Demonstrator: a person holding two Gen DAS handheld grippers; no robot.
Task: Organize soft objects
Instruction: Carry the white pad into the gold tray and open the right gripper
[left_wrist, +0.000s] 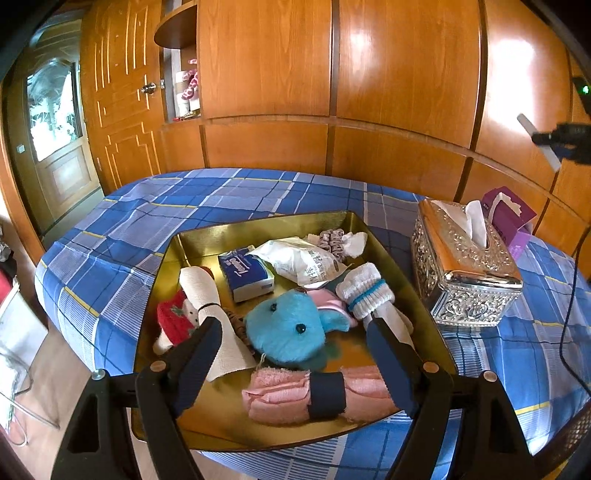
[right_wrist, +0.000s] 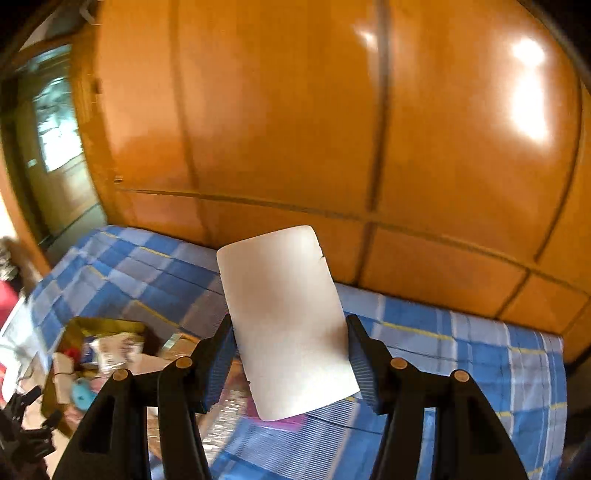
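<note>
Soft white pad is clamped in your right gripper edge-on, so a quick swing could slip it; left gripper hangs apart over the tray.

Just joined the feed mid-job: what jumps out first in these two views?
The gold tray on the blue plaid cloth, crowded with soft things, with the blue plush toy at its middle between the left tool fingers, which stand apart. In the right wrist view, the right tool grips a flat white card lifted above the cloth. An ornate silver tissue box sits right of the tray.
</note>
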